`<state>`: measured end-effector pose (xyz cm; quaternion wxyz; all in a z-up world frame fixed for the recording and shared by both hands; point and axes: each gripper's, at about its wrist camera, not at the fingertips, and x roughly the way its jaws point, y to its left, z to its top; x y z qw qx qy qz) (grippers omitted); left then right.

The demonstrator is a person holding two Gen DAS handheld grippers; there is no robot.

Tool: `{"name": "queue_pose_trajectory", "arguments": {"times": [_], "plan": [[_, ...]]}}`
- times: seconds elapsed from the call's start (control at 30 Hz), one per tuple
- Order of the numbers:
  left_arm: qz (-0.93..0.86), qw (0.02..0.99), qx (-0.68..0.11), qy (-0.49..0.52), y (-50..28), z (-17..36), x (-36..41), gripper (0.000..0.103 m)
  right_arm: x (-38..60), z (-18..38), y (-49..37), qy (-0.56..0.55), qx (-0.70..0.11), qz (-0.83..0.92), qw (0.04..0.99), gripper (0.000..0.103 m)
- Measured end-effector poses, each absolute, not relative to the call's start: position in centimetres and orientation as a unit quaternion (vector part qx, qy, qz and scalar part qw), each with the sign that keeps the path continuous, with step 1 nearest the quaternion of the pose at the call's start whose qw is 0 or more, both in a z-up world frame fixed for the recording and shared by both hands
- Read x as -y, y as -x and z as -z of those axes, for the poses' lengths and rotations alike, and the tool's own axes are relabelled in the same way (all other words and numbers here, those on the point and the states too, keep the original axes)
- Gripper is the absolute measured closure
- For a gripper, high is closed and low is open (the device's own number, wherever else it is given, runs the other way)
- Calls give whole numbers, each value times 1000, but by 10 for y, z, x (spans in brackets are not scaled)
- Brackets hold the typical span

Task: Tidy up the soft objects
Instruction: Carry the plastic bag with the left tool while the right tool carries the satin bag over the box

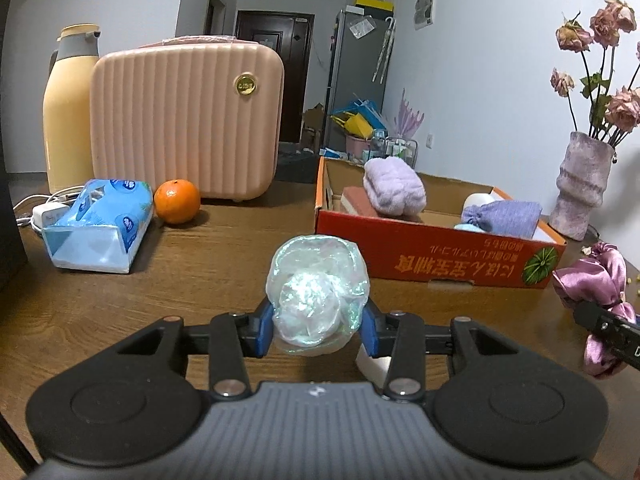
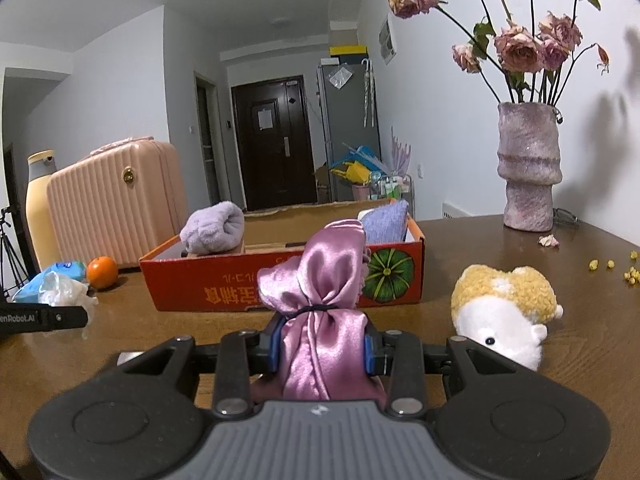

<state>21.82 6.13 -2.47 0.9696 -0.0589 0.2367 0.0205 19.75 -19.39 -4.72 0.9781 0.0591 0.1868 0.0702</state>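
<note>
Clamped between the blue pads of the left gripper (image 1: 319, 330) was a crumpled iridescent plastic ball (image 1: 318, 294), held above the wooden table (image 1: 200, 280). Beyond it to the right stood the orange cardboard box (image 1: 436, 254), holding a rolled lilac towel (image 1: 394, 188) and a purple cloth pouch (image 1: 502, 216). The right gripper (image 2: 324, 346) was closed on a pink satin pouch (image 2: 320, 320) just in front of that box; a plush toy (image 2: 506, 308) lay near on its right.
</note>
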Motion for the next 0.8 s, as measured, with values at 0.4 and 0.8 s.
{"name": "queue_pose_trajectory", "arguments": {"times": [0.4, 0.8], "plan": [[-18, 976, -207, 69, -225, 8, -41, 61, 184, 41, -204, -50, -145, -68, 986, 68], [-13, 980, -180, 83, -238, -10, -21, 61, 183, 37, -220, -59, -120, -62, 989, 68]]}}
